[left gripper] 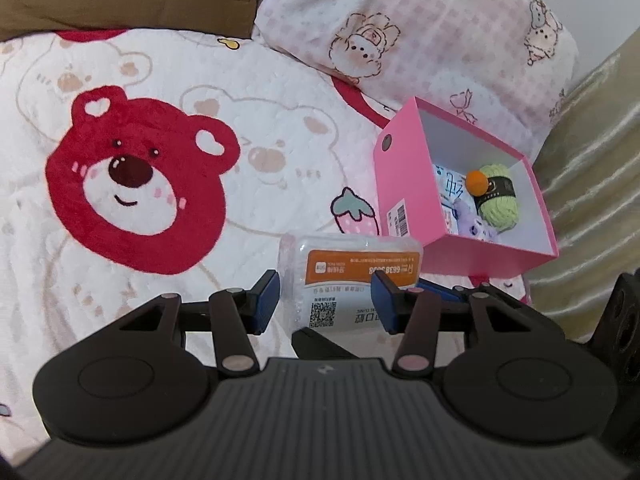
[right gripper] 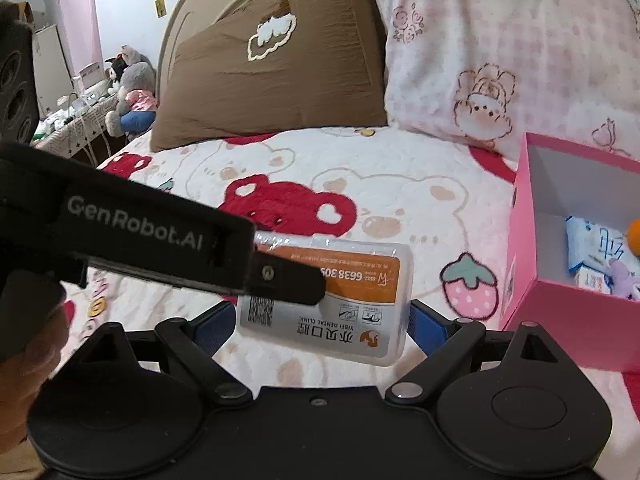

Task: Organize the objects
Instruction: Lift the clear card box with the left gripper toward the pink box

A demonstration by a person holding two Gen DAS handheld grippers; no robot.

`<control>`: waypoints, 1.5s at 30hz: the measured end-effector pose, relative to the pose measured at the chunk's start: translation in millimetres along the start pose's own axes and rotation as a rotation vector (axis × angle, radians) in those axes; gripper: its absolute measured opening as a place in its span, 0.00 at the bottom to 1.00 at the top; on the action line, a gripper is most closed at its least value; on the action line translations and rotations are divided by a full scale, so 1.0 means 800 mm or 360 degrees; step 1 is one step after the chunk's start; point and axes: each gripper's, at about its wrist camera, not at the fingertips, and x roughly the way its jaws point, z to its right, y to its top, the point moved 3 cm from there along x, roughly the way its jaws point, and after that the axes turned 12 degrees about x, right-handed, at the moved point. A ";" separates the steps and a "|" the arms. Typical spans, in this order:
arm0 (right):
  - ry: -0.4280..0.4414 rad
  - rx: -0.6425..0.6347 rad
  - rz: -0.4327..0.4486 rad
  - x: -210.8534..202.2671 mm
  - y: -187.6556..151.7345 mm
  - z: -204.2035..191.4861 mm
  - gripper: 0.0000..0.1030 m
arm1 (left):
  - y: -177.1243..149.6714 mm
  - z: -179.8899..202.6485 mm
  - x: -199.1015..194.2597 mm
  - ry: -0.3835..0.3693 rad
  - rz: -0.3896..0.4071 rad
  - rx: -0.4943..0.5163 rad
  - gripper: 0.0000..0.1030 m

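Case (right gripper: 328, 300) clamped in both grippers, left (left gripper: 326, 304) and right (right gripper: 322, 328), lifted off bed (left gripper: 160, 248), bound for pink box (left gripper: 404, 184) at right.

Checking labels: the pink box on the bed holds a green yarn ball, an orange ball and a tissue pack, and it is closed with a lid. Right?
Not quite: the pink box has no lid on; it stands open. The left wrist view shows the yarn, orange ball and tissue pack inside.
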 end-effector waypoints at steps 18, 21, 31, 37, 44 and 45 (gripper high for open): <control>-0.0062 0.0045 -0.0016 -0.059 0.014 0.015 0.85 | 0.003 0.050 -0.022 -0.0093 0.0022 0.0014 0.46; -0.0078 0.0052 0.0013 -0.071 0.018 0.027 0.84 | 0.008 0.061 -0.020 -0.0116 0.0061 0.0039 0.47; -0.0085 0.0051 0.0003 -0.103 0.033 0.056 0.83 | 0.030 0.102 -0.010 -0.0175 0.0032 0.0092 0.48; -0.0138 0.0071 0.0036 -0.121 0.041 0.074 0.83 | 0.043 0.130 -0.003 -0.0210 0.0026 0.0146 0.48; -0.0228 0.0043 0.0097 -0.140 0.053 0.095 0.83 | 0.071 0.168 0.004 -0.0225 0.0036 0.0207 0.48; -0.0240 0.0045 0.0108 -0.142 0.056 0.099 0.83 | 0.075 0.173 0.006 -0.0231 0.0033 0.0195 0.47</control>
